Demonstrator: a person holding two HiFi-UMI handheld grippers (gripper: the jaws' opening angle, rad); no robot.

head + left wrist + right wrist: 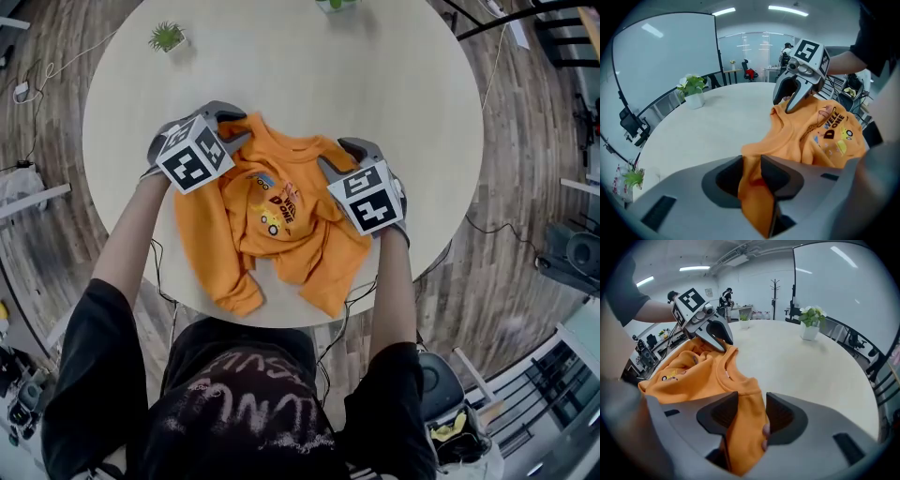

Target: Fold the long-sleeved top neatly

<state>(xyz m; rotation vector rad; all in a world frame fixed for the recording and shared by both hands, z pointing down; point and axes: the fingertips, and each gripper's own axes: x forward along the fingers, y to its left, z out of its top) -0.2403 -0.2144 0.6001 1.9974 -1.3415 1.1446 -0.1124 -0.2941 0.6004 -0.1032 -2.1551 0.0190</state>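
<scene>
My grey left gripper (234,129) and right gripper (337,157), black-and-white marker cubes (194,153); black short-sleeved T-shirt (234,412), pale lettering, below the table (281,56).

Folds hide part of the orange top (281,253).

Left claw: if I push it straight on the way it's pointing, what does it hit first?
The orange top bunched just ahead of the left claw, which already pinches a fold of it; likely the table right beneath.

Orange top (281,220), black-and-yellow cartoon print; cream table (309,75).
</scene>
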